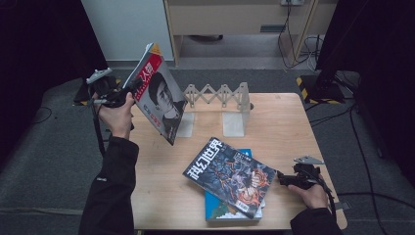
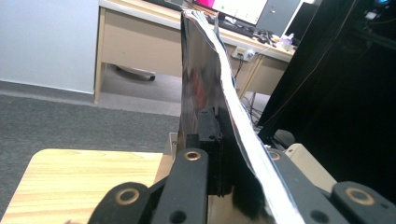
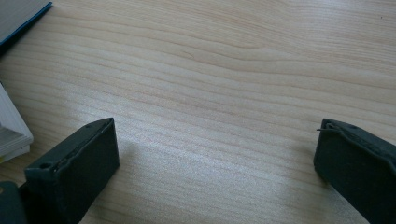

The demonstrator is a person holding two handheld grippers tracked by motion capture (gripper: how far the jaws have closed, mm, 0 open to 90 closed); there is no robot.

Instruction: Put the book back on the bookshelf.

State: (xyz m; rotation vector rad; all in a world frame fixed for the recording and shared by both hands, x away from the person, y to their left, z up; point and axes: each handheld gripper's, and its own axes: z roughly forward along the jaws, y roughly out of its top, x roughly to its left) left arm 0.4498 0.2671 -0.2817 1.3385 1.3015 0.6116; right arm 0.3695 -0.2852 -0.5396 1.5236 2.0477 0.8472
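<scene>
One magazine lifted toward the rack, two still lying flat.
Left claw [image 1: 131, 89] clamps a portrait-cover magazine [image 1: 159, 93] aloft over the tabletop's [image 1: 284, 122] far left corner, beside the empty accordion rack [image 1: 220, 95]; a dark-cover magazine [image 1: 229, 175] and a blue book [image 1: 230, 208] await near the front edge; right claw [image 1: 281, 178] rests spread wide, holding nothing.

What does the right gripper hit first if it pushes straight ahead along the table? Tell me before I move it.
Probably the dark-cover magazine lying on the blue book. The open right gripper points left at its edge. Its own view shows bare table between the jaws and page edges at far left, so alignment is uncertain.
</scene>
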